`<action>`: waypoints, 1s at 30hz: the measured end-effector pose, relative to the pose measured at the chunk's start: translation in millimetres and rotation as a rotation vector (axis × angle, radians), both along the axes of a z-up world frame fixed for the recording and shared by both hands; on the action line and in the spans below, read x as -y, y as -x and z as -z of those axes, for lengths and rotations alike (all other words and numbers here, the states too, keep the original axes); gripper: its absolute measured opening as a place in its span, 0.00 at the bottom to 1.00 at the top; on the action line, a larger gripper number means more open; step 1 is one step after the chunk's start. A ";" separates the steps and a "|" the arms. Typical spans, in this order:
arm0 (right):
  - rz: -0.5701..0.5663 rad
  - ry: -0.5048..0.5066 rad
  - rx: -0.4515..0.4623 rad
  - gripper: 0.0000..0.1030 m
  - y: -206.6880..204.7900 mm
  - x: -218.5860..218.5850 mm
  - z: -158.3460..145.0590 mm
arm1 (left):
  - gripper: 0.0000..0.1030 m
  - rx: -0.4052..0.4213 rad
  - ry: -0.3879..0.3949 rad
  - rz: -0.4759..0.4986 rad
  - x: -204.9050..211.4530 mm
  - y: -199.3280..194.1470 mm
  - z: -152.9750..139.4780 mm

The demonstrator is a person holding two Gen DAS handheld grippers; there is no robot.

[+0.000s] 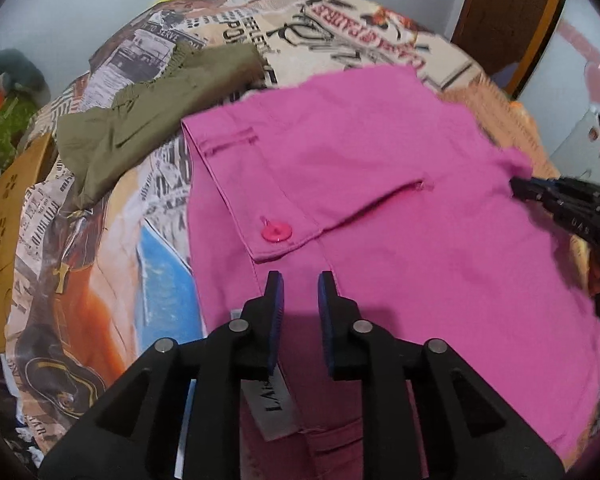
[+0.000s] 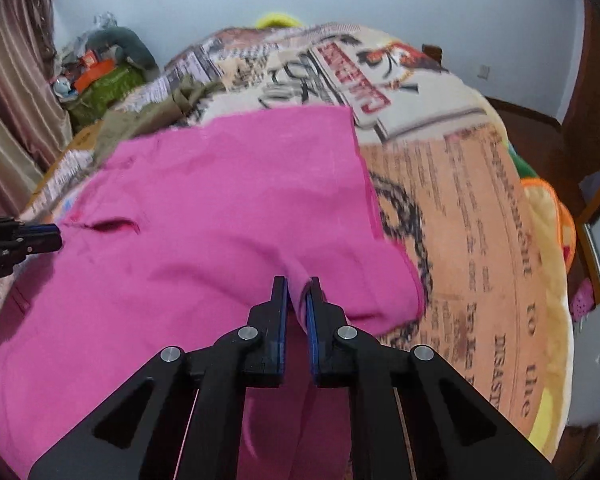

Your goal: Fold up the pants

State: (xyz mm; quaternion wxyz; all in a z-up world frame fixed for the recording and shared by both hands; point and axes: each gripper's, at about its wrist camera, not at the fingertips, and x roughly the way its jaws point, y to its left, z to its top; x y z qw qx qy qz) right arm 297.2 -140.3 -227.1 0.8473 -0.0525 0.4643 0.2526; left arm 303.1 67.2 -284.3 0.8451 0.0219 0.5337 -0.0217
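Bright pink pants lie spread on a bed, waistband and pink button towards the left wrist view's centre, a white label below. My left gripper hovers over the cloth just below the button, its jaws a little apart with nothing pinched. In the right wrist view the pink pants fill the middle. My right gripper is shut on a raised fold at their near right edge. Each gripper shows in the other's view: the right gripper at the right edge, the left gripper at the left.
A newspaper-print bedspread covers the bed. An olive green garment lies crumpled beyond the pants on the left. Cardboard and clutter sit off the bed's left side, an orange-yellow plush on the right, and a curtain.
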 end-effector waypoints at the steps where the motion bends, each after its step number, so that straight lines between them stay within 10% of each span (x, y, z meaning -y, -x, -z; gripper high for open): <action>1: 0.002 0.012 -0.012 0.07 -0.9 0.3 4.6 | 0.17 0.006 -0.008 0.001 0.7 0.6 1.5; 16: 0.185 0.180 0.008 0.05 -18.1 45.5 7.6 | 0.18 0.032 -0.040 -0.005 1.0 4.4 7.9; 23: 0.101 0.093 0.094 0.08 10.8 50.4 -42.3 | 0.18 0.028 -0.003 -0.027 -4.8 4.3 1.2; 28: 0.040 0.034 0.152 0.36 14.3 25.1 -70.2 | 0.22 0.079 0.002 -0.075 -18.5 3.7 -23.8; 30: 0.026 0.014 0.182 0.46 11.2 16.3 -76.7 | 0.43 0.110 -0.001 -0.097 -27.8 -0.2 -36.1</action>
